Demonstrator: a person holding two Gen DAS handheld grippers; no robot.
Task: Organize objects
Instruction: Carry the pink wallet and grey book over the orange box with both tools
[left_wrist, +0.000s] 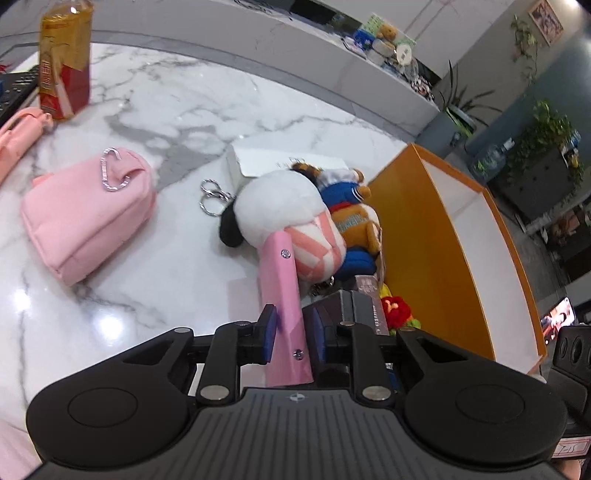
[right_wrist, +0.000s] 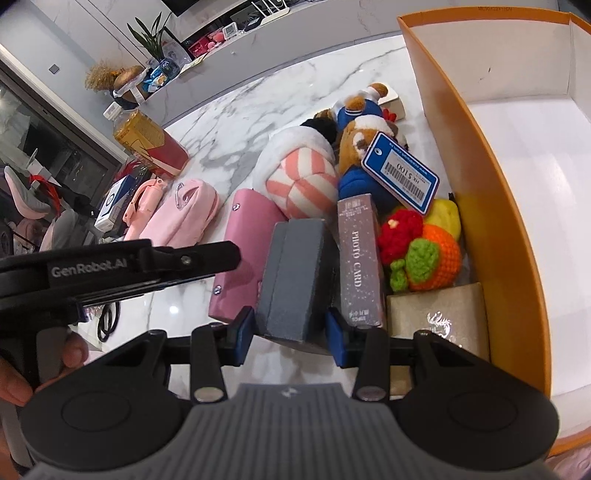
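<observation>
- The left gripper (left_wrist: 289, 334) is pinching a pink case (left_wrist: 282, 295) with snap buttons, blue pads (left_wrist: 270, 332) pressed against both of its sides. The case sits on the marble countertop (left_wrist: 177, 122), right up against a white plush with pink stripes (left_wrist: 291, 218).
- The right gripper (right_wrist: 291, 334) has a grey box (right_wrist: 295, 273) sitting between its blue pads. They look snug against the box, so I'd call it clamped on.
- The grey box stands between the pink case (right_wrist: 240, 251) and a maroon "PHOTO CARD" box (right_wrist: 360, 258).
- Just past those: a crocheted bunch of red, orange and green fruit (right_wrist: 424, 247), a gold box (right_wrist: 439, 317) and a brown plush with a blue price tag (right_wrist: 400, 173), all bunched beside the orange box (right_wrist: 491, 177), which has a white inside.
- Off to the side on the marble: a pink pouch with a silver carabiner (left_wrist: 86, 214), and a tea bottle (left_wrist: 66, 59) further back.
</observation>
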